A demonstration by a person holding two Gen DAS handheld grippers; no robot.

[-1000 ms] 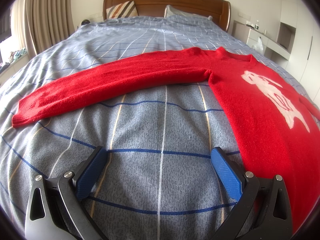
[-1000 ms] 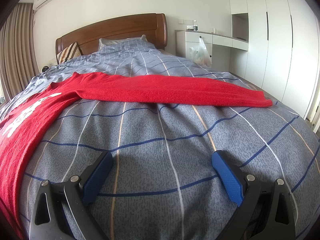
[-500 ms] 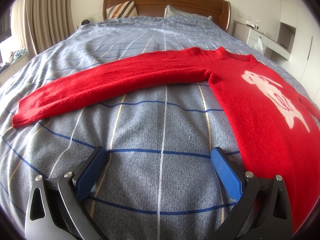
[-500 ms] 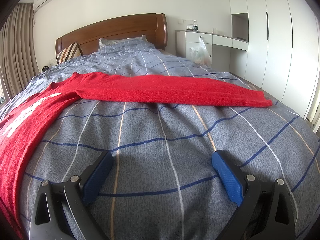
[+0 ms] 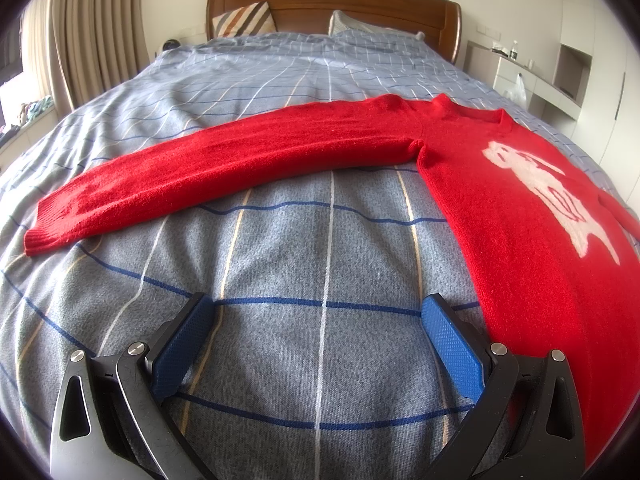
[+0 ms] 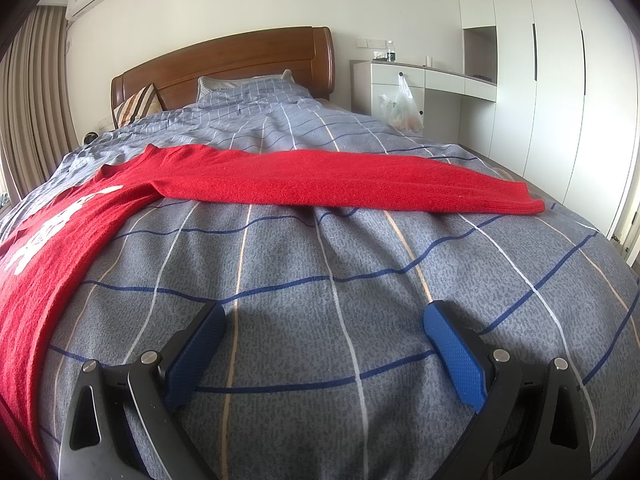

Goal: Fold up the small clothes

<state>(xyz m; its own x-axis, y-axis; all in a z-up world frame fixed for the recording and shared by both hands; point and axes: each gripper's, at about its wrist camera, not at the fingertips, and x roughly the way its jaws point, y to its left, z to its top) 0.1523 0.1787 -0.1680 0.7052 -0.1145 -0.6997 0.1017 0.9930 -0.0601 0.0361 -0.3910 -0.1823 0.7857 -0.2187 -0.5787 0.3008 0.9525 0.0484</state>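
While both claws, left claw (image 5: 318,314) and right claw (image 6: 324,322), gape wide over the bed (image 5: 280,248), the soft, limp sweater (image 5: 500,200) looks best pinched at its far cuffs.

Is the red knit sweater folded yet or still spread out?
Spread out. The red knit sweater lies flat on the grey checked bedspread, both sleeves stretched sideways; both grippers open, holding nothing.

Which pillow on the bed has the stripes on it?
The brown-and-white striped pillow leaning on the headboard, on the curtain side. The other pillow beside it is grey checked, like the bedcover.
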